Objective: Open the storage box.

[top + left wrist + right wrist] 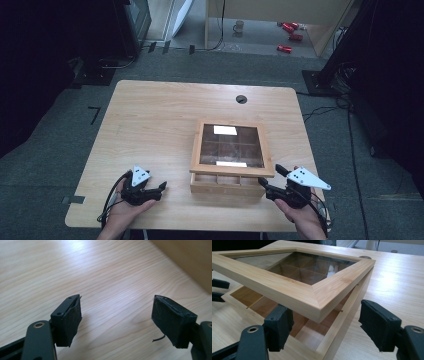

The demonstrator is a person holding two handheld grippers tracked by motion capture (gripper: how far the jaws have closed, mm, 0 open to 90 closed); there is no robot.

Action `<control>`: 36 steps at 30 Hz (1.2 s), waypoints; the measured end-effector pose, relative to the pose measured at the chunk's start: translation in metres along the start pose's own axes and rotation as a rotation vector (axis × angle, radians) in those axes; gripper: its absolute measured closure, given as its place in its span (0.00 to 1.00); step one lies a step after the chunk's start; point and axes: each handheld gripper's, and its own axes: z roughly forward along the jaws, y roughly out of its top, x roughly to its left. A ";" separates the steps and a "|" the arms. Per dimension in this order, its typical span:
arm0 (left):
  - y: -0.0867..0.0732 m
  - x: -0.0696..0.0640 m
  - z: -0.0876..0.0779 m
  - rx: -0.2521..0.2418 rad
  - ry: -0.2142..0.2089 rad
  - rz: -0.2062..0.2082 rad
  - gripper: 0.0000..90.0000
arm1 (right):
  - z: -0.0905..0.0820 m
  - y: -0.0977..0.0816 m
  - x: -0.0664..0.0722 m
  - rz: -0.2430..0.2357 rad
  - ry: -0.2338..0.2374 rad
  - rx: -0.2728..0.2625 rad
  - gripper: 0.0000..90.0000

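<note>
A wooden box point(227, 184) with divided compartments sits at the table's front right of centre. Its glass-paned lid point(231, 145) is tilted up at the front, leaving a gap over the base. My right gripper point(270, 178) is open at the box's front right corner. In the right gripper view the lid's corner point(319, 307) sits between the spread jaws point(325, 317), above the base wall point(347, 315). My left gripper point(159, 190) is open on the bare table, left of the box. In its own view the jaws point(117, 312) hold nothing, and the box side point(190, 260) shows at the upper right.
The wooden table point(150, 125) has a round cable hole point(241, 99) near its far edge. Its front edge runs just under both hands. On the floor beyond are red cans point(290, 30) and a mug point(239, 26). The other gripper's jaws point(219, 287) show left of the box.
</note>
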 end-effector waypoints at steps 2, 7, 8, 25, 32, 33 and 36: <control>-0.001 0.004 0.001 0.006 0.000 -0.022 0.27 | 0.000 0.004 -0.001 0.000 0.005 -0.006 0.31; -0.001 0.002 0.003 0.001 0.027 -0.010 0.27 | -0.001 0.021 -0.004 -0.009 -0.008 -0.040 0.31; -0.001 0.001 0.004 0.001 0.034 -0.005 0.27 | -0.001 0.021 -0.004 -0.009 -0.008 -0.040 0.31; -0.002 0.001 0.005 -0.005 0.039 -0.013 0.26 | 0.015 0.087 -0.021 -0.034 -0.048 -0.098 0.31; -0.002 0.000 0.005 -0.007 0.040 -0.018 0.26 | 0.024 0.103 -0.029 -0.038 -0.038 -0.121 0.32; -0.002 0.000 0.005 -0.006 0.040 -0.017 0.26 | 0.026 0.107 -0.031 -0.043 -0.038 -0.130 0.33; -0.002 0.000 0.005 -0.008 0.041 -0.016 0.26 | 0.028 0.112 -0.032 -0.048 -0.038 -0.142 0.36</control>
